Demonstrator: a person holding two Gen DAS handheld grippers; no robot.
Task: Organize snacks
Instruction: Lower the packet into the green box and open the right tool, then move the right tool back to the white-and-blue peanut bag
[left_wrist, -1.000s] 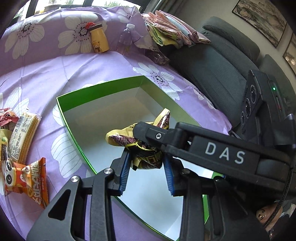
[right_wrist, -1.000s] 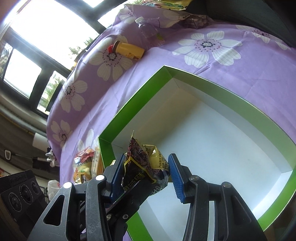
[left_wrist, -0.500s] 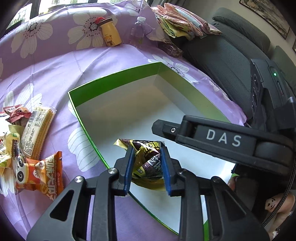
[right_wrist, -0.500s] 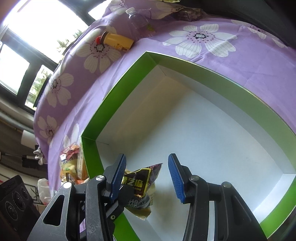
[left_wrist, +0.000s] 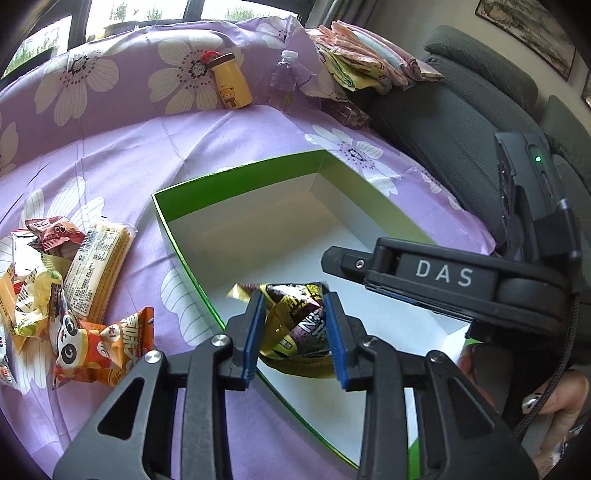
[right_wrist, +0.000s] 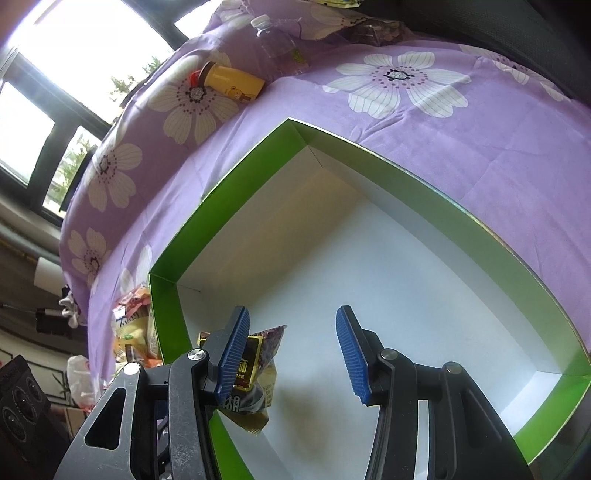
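Left gripper (left_wrist: 293, 332) clamped the gold-purple snack packet (left_wrist: 295, 321), hanging just inside the green box (left_wrist: 236, 177) near its rim | right gripper (right_wrist: 291, 350) jaws were opening, nothing pinched, packet beside its left pad | left hand nearer; box floor directly below.

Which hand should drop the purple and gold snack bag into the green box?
Left, probably. The left gripper is shut on the snack bag, already hanging over the green box. The right gripper is opening with nothing pinched; the bag only sits beside its left pad.
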